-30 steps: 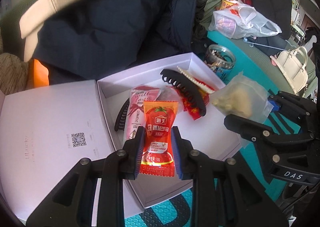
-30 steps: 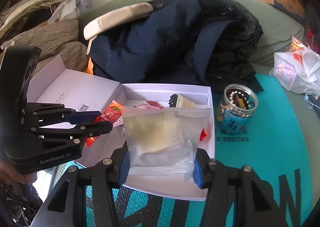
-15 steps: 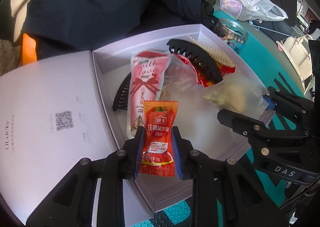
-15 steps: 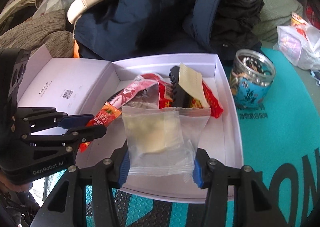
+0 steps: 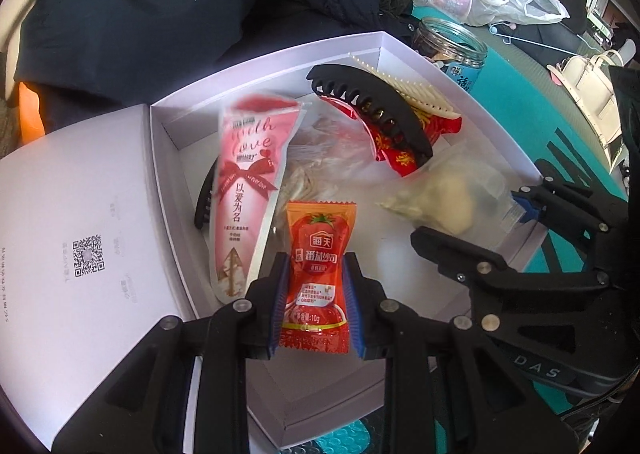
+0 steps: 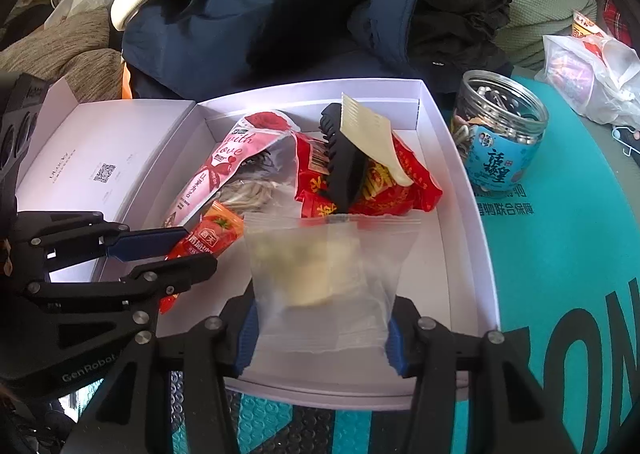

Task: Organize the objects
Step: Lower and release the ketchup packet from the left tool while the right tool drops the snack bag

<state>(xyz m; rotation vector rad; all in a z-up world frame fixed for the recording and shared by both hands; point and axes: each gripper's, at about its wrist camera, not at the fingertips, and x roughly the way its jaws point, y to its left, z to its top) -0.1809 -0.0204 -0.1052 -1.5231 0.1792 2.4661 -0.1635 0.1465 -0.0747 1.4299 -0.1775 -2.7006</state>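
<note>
- Left claw: clamped on a red ketchup sachet, gripped at its lower half and held upright over the near part of the white box.
- Right claw: clamped on a frosted clear pouch with a pale lump inside, held over the near right part of the same box.
- White box: open, its lid folded flat to the left, a QR code printed inside.
- Box contents: pink "with love" packet; black hair claw clip with a cream comb lying against it, both on a red snack wrapper; clear bag beneath.
- Beside the box, right: clear jar with blue label, on a teal mat.
- Behind: dark jacket.
</note>
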